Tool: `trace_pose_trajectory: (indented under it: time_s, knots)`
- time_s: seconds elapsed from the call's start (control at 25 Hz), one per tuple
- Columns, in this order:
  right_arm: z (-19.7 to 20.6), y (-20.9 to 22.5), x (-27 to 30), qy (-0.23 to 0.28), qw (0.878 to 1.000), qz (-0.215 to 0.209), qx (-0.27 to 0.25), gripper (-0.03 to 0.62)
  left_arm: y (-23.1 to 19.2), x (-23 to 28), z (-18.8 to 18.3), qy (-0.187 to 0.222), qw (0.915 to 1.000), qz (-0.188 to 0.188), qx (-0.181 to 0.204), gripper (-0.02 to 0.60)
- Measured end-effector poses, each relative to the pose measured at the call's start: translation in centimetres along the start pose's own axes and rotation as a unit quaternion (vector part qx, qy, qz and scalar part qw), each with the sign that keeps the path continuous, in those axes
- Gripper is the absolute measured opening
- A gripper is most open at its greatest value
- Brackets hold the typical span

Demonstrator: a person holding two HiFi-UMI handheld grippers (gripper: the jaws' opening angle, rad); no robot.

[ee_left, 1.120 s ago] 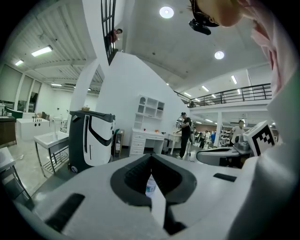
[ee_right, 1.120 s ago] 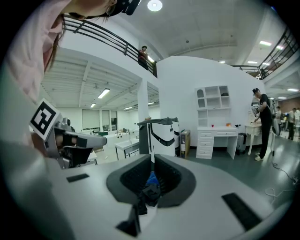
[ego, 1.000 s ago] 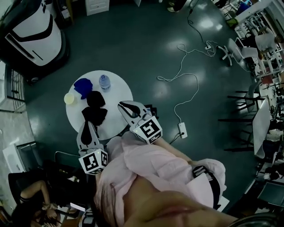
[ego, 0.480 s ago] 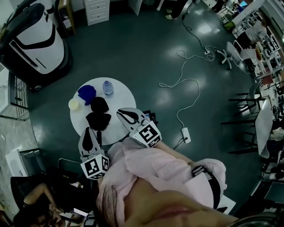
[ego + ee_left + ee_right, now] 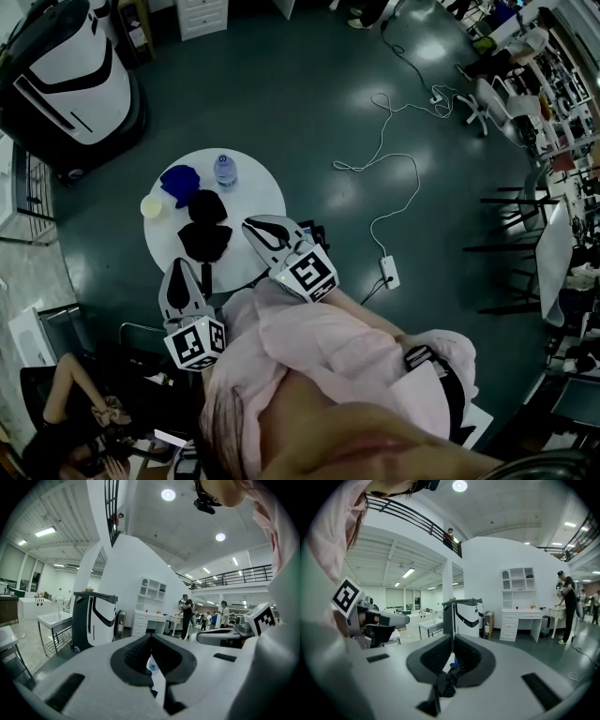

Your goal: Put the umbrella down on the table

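Although the head view had drifted slightly over the last second, we found almost nothing changed on the round table [image 5: 255, 192]. The black umbrella [image 5: 204, 240] lay in the same place as before, between the blue thing [image 5: 178, 180] and the near edge, with the bottle [image 5: 224, 170] and yellow cup [image 5: 152, 206] beyond it. The left gripper [image 5: 184, 268] and right gripper [image 5: 251, 225] stayed near that edge, and neither tip seemed to touch the umbrella.

From the left gripper view we saw the left gripper [image 5: 151, 637] with its jaws pressed together and nothing pinched; only the bottle [image 5: 152, 665] and white tabletop showed through the slot.

From the right gripper view the right gripper [image 5: 453, 639] likewise had its tips closed. The dark umbrella [image 5: 446, 684] cloth appeared through the slot, apparently lying behind the jaws rather than caught in them.

We judged the umbrella already set down and the task essentially finished.
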State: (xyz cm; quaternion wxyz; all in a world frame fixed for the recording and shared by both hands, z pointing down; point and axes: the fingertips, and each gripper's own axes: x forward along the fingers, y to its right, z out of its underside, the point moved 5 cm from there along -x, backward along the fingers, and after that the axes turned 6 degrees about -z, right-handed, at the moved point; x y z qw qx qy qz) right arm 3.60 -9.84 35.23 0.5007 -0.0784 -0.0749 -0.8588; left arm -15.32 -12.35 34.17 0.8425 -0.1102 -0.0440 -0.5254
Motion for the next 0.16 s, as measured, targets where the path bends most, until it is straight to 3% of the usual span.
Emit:
trace_pose_trajectory:
  time_s: [0.16]
  knots:
    - [-0.47, 0.55, 0.83, 0.008, 1.0, -0.002, -0.013, 0.04, -0.3, 0.62, -0.44, 0.014, 0.9999, -0.007, -0.006, 0.019]
